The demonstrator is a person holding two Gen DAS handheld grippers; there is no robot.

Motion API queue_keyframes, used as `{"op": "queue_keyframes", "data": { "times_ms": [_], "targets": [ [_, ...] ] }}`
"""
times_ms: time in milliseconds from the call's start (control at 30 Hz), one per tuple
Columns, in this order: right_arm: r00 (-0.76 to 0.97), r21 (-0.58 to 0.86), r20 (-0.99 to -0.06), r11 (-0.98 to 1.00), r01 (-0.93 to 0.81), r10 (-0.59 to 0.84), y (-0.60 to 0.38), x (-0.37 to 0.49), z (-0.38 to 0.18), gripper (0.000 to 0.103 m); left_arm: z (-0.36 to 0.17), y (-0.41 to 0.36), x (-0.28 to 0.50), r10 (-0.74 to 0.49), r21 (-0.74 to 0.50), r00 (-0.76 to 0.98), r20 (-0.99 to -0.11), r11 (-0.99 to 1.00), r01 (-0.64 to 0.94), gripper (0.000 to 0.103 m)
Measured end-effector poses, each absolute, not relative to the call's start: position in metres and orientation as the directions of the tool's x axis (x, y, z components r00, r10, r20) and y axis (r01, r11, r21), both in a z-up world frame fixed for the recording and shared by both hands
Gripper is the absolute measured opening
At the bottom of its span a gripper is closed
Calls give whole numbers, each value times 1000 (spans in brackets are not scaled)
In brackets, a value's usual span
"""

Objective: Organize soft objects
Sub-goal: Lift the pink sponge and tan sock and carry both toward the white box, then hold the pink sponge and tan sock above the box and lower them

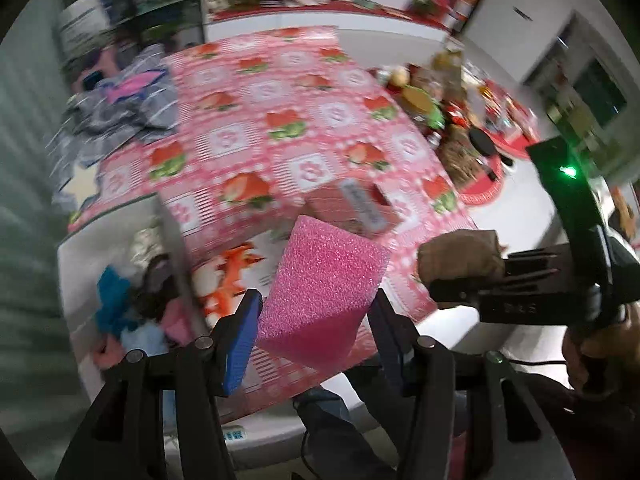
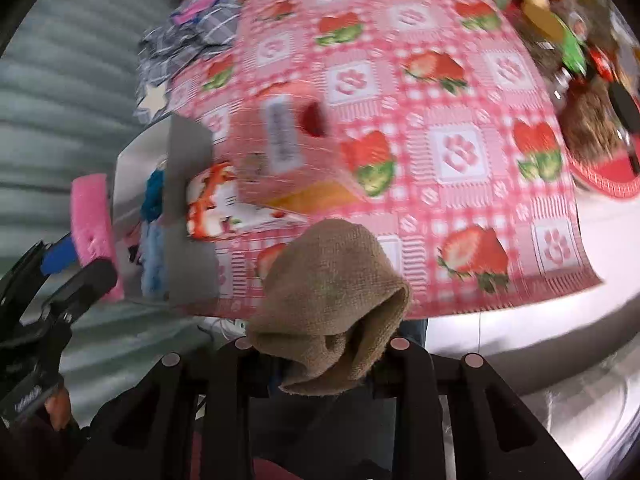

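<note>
Grippers pitched steeply down over a table edge, both pictures smeared by motion. Left gripper (image 1: pixel 314 320) clamped on one pink sponge (image 1: pixel 320 280), blue pads (image 1: pixel 240 340) pressing its two sides, the slab standing up and out past the fingertips toward 12 o'clock. Right gripper (image 2: pixel 320 360) closed tight on one brown cloth (image 2: pixel 328 304), folded into a soft roll that bulges forward and hides the fingertips. Same cloth seen from the left wrist at 3 o'clock (image 1: pixel 460 264), carried in the black frame of the right gripper, a hand (image 1: pixel 592 356) wrapped round its grip at 4 o'clock. Same sponge seen from the right wrist at 9 o'clock (image 2: pixel 92 216), just beside one grey bin (image 2: pixel 188 184). Inside the bin, a heap of soft pieces in blue, pale blue and pink; number not clear. One pink strawberry tablecloth (image 2: pixel 440 140) spread under everything, one pink box (image 2: pixel 288 144) lying on it near the bin, one printed pack with an orange cartoon figure (image 2: pixel 212 204) touching the bin wall. One bundle of plaid fabric (image 1: pixel 120 108) at 10 o'clock, clutter of jars and packets at 2 o'clock, too blurred to count.
</note>
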State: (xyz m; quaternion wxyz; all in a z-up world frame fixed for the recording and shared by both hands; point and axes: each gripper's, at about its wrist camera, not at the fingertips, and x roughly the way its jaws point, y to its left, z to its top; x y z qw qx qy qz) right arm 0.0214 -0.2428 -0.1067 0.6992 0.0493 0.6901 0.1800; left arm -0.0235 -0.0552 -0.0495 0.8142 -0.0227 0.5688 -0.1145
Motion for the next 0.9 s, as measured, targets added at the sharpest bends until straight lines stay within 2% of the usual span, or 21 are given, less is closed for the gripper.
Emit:
{"op": "queue_keyframes", "data": {
  "times_ms": [400, 900],
  "targets": [
    [-9, 319, -941, 875, -365, 339, -165, 36, -72, 31, -44, 13, -40, -155, -182, 394, -906, 983, -32, 58],
    [-58, 297, -948, 797, -526, 314, -84, 30, -69, 31, -55, 65, -66, -103, -199, 400, -911, 958, -207, 58]
  ]
}}
